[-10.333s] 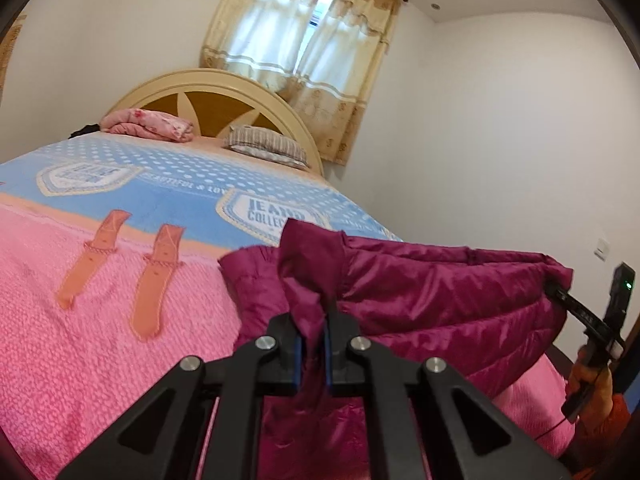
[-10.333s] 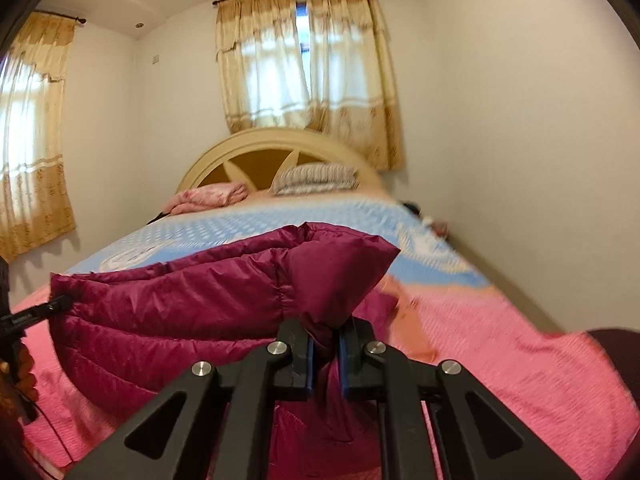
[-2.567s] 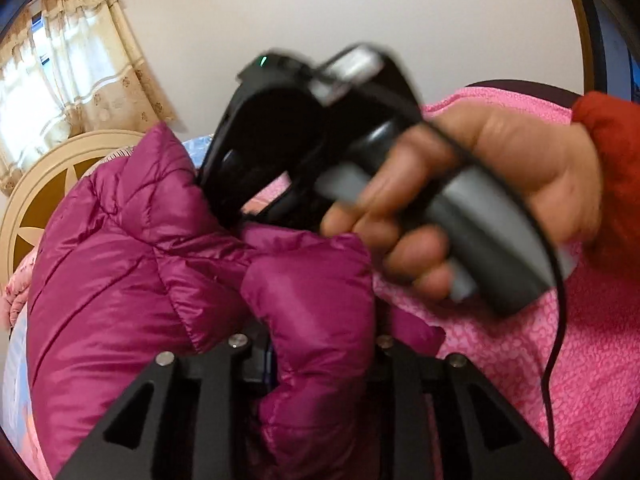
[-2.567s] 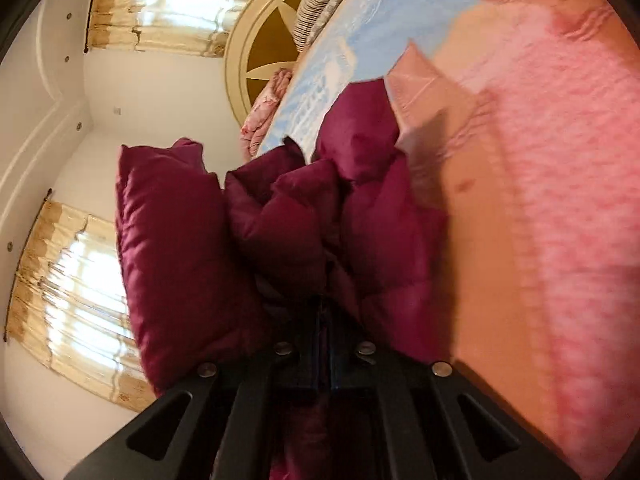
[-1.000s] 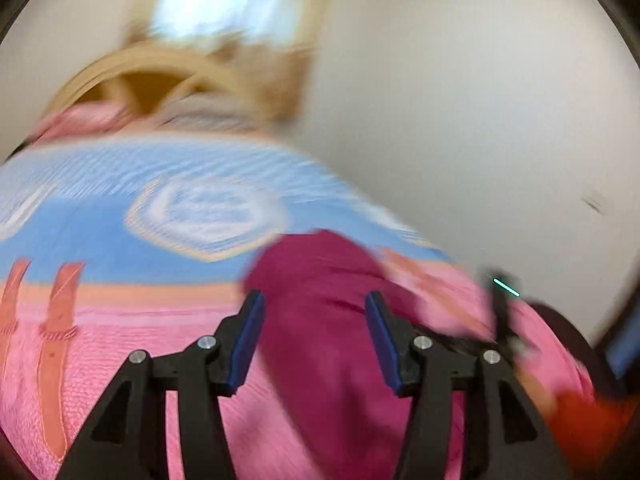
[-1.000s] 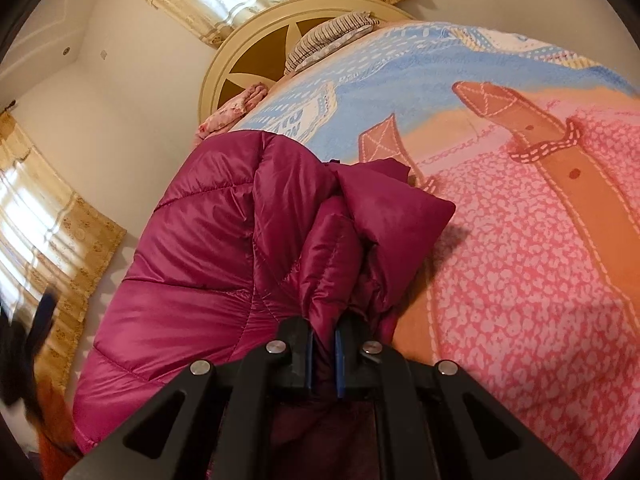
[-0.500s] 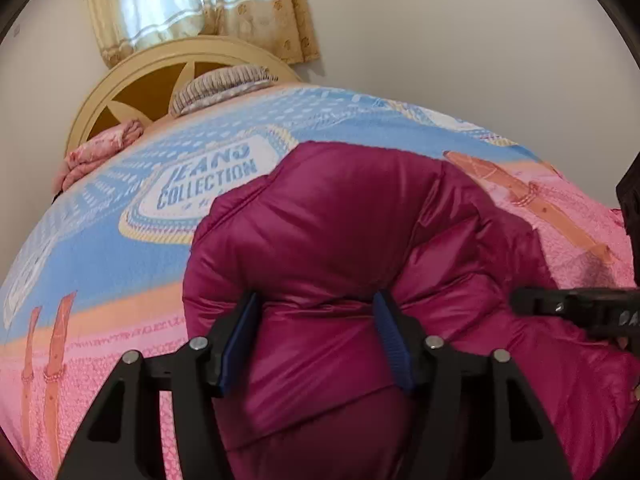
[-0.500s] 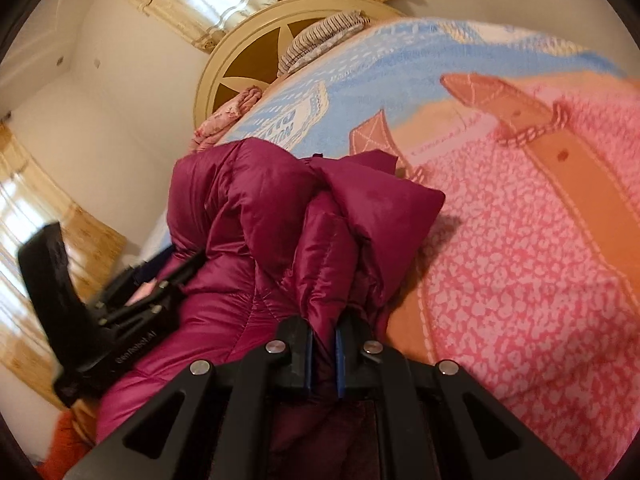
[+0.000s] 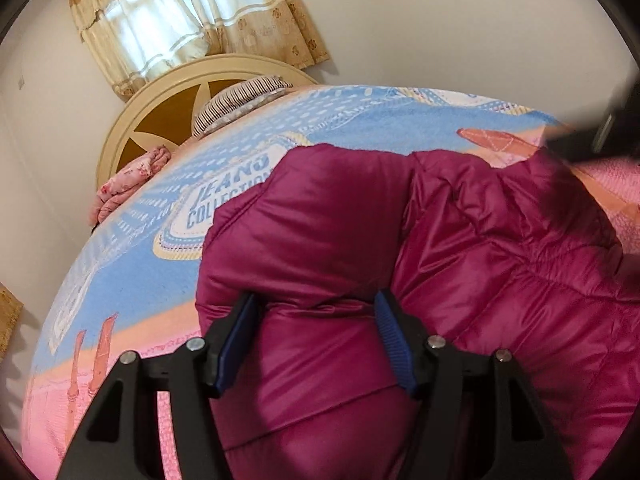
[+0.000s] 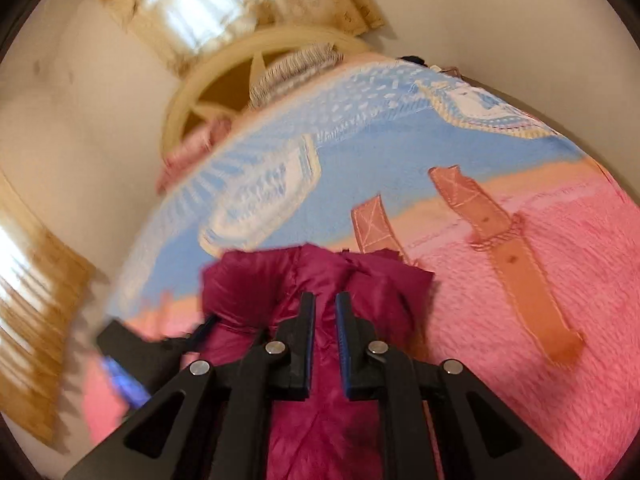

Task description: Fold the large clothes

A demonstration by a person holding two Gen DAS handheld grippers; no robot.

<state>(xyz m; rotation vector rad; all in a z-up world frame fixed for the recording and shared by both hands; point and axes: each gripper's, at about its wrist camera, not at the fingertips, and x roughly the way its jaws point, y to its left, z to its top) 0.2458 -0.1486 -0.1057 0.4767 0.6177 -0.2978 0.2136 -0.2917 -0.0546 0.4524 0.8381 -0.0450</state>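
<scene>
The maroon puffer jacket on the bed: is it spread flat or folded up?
Folded up. The maroon puffer jacket lies bunched in thick doubled layers on the bedspread, not flat.

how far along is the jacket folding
Done: the maroon puffer jacket lies bunched in a doubled-over heap on the bed. In hand: the right gripper is opening above it; the left gripper straddles a puffy fold, open. Left: squaring and flattening the bundle.

Both grippers [image 9: 316,336] [image 10: 325,320] look black, perhaps plastic, with blue-padded jaws and silver screws.
</scene>
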